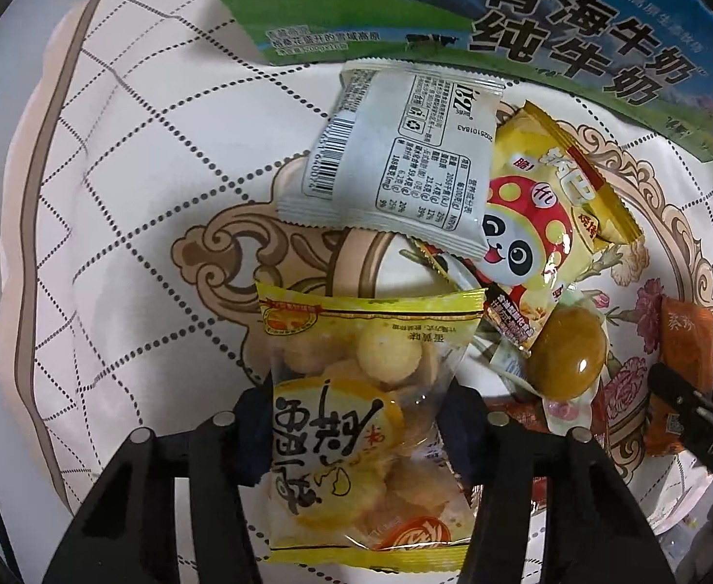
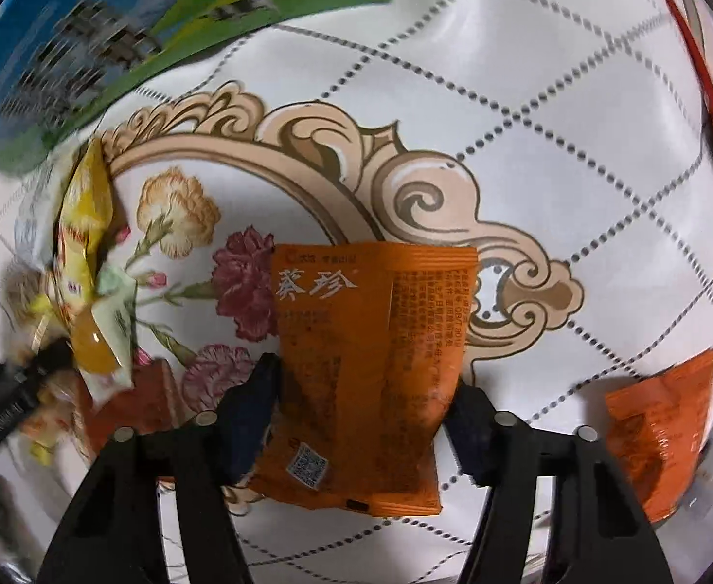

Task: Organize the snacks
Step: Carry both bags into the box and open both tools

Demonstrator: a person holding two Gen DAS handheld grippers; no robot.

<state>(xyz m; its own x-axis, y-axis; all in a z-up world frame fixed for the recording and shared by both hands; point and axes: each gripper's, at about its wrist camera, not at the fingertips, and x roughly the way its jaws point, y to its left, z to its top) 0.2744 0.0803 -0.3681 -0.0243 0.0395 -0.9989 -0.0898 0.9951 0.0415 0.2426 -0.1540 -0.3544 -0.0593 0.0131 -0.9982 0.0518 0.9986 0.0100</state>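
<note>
Blurred milk carton point(image 2: 89, 48) behind; fingers clamped on yellow packet point(image 1: 361, 418), orange packet point(image 2: 366, 379).

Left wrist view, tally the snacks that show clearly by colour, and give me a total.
Yellow: 2 (biscuit packet, panda packet)
White: 1 (white packet)
Orange: 1 (orange packet)
Olive-green: 1 (wrapped sweet)
Total: 5, leaving out the packets mostly buried under the pile.
</note>
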